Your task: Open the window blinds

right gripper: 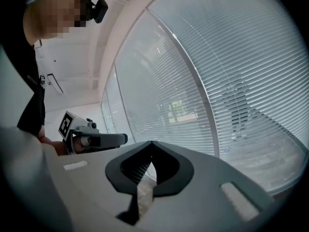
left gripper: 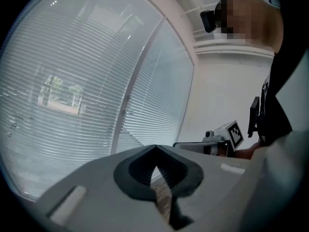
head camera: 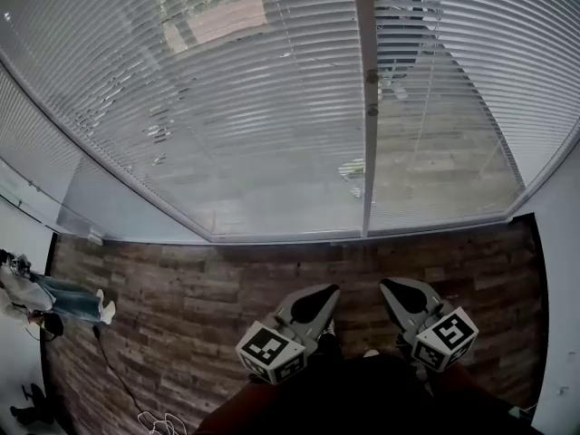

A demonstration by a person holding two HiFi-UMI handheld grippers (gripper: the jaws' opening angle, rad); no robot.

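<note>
Low in the head view, just above the wearer's dark clothing (head camera: 362, 401), the left gripper (head camera: 326, 295) and the right gripper (head camera: 391, 290) sit side by side, close together but not touching. Both point up the picture toward the window. Each carries its marker cube (head camera: 272, 352) at the rear.

The left gripper view shows that gripper's fingers (left gripper: 140, 164) pressed together at the tips. Nothing is caught between them, and only a slim gap lower down shows the floor. The right gripper's fingers (right gripper: 166, 164) are pressed together in the same way and are also empty. Each gripper view also catches the other gripper off to one side, held out level.

The window blinds (head camera: 254, 107) fill the upper part of the head view, well apart from both grippers and untouched. They hang fully lowered to the sill (head camera: 290, 236). Their slats are tilted so that the outdoors shows only as dim shapes. A pale upright frame post (head camera: 365, 107) splits the window into a wide left pane and a narrower right one. A thin line hangs in front of the right pane, though I cannot tell whether it is a cord or a wand.

A wooden plank floor (head camera: 227, 279) lies between the sill and the grippers. At the far left edge a person (head camera: 54, 299) in jeans and white shoes is partly in view, and a dark cable (head camera: 118, 374) trails across the floor nearby
</note>
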